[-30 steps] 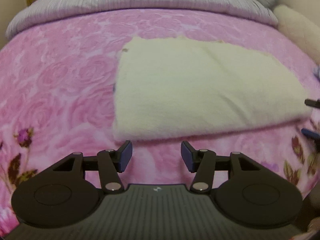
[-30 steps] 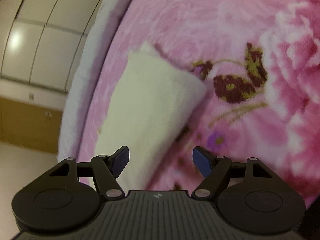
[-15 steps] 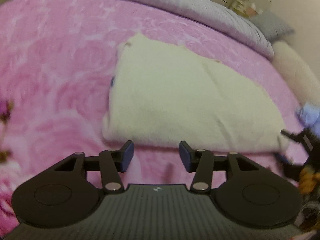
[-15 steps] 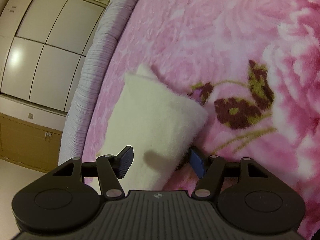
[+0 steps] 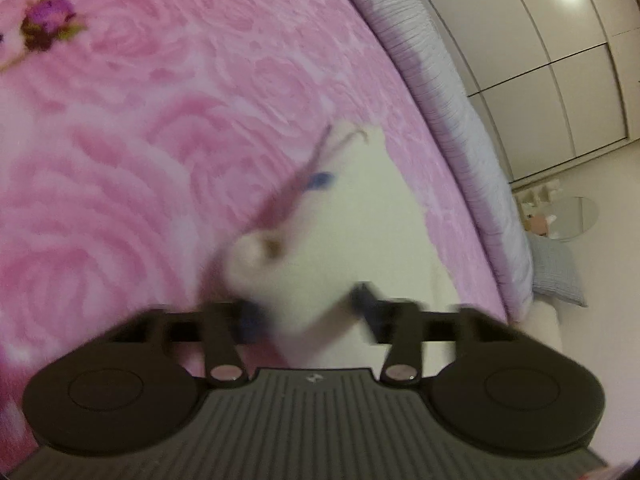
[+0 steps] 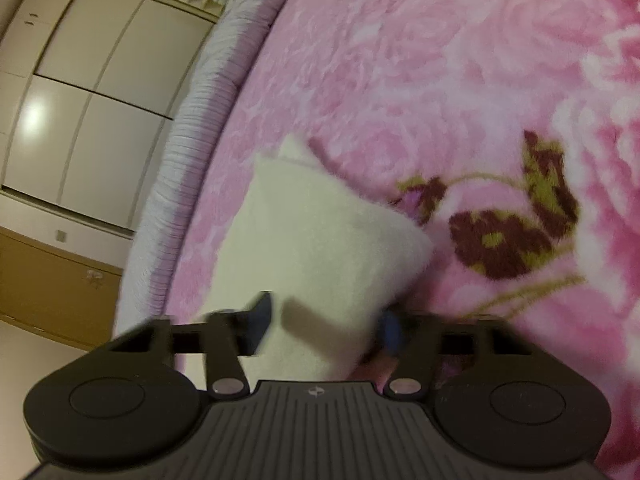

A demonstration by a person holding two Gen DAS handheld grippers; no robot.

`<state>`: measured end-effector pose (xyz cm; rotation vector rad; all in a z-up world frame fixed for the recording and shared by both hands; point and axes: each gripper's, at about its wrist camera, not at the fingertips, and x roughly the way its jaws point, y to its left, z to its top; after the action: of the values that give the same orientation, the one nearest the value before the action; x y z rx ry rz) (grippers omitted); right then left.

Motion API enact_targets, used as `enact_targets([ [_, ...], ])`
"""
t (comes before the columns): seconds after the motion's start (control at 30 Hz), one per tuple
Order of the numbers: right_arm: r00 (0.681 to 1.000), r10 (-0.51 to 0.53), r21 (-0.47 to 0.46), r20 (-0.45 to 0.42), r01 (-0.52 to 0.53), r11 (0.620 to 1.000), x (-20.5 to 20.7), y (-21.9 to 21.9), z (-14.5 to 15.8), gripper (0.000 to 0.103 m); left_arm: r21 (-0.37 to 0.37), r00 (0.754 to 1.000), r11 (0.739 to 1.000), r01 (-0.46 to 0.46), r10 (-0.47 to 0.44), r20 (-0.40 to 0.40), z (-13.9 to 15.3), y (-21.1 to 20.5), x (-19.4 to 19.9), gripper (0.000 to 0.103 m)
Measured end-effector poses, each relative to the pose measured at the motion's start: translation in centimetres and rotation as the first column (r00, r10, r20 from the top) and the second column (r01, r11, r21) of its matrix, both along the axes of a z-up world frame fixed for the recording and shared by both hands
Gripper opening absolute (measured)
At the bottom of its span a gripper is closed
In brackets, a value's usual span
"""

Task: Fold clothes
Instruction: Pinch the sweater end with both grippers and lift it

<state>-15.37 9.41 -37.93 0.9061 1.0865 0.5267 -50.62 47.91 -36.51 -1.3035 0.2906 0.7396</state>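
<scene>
Lying soft and light on the pink bed, the cream fleece garment invites corner grips, each gripper's open jaws straddling one, neither yet pinching.

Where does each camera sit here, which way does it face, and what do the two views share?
Left wrist: on the left gripper, facing along its fingers at one end of the cream garment; only the gripper shows.
Right wrist: on the right gripper, facing the garment's other end; only the gripper shows.
Shared: garment, pink rose blanket, white wardrobe.
</scene>
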Motion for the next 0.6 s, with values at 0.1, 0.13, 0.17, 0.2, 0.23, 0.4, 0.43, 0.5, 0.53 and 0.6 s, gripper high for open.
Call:
enact_targets([
  [0.1,1.0,-0.019,0.018,-0.021,0.019,1.0,0.3,0.0,-0.4,0.01,0.02,1.0,1.0,0.008,-0.009,0.013,0.3,0.1,-0.3,0.01],
  [0.13,0.999,-0.024,0.024,-0.027,0.025,0.999,0.4,-0.1,-0.5,0.009,0.044,1.0,0.999,0.016,-0.016,0.003,0.7,0.0,-0.2,0.009],
  [0.17,0.999,-0.024,0.031,-0.03,0.025,0.999,0.4,-0.2,-0.4,0.008,0.072,1.0,0.997,0.026,-0.025,-0.01,1.1,-0.3,-0.1,0.009],
  [0.2,0.999,-0.022,0.035,-0.026,0.023,0.999,0.3,-0.4,-0.2,0.008,0.102,0.999,0.994,0.037,-0.035,-0.025,1.6,-0.6,-0.1,0.008],
  [0.23,1.0,-0.019,0.039,-0.022,0.02,0.999,0.3,-0.6,0.1,0.008,0.128,0.998,0.991,0.047,-0.042,-0.039,2.1,-0.9,-0.1,0.008],
  [0.4,0.999,-0.003,0.031,-0.04,0.004,1.0,-0.7,-2.6,1.2,0.008,0.207,0.991,0.973,0.106,-0.086,-0.101,4.4,-3.5,-1.3,0.008],
  [0.43,0.999,0.001,0.029,-0.044,0.0,1.0,-0.9,-2.9,1.4,0.008,0.203,0.99,0.972,0.115,-0.095,-0.102,4.6,-4.4,-2.1,0.008],
  [0.5,0.999,0.013,0.026,-0.053,-0.011,1.0,-1.9,-4.8,1.8,0.008,0.191,0.988,0.973,0.131,-0.113,-0.102,5.0,-6.5,-3.8,0.008],
  [0.53,0.998,0.017,0.021,-0.058,-0.015,1.0,-2.2,-5.8,1.9,0.008,0.182,0.987,0.974,0.138,-0.121,-0.104,5.0,-7.6,-4.8,0.008],
  [0.6,0.998,0.028,0.004,-0.059,-0.028,1.0,-3.1,-7.9,2.2,0.008,0.159,0.982,0.974,0.163,-0.145,-0.117,4.9,-9.8,-6.3,0.008],
])
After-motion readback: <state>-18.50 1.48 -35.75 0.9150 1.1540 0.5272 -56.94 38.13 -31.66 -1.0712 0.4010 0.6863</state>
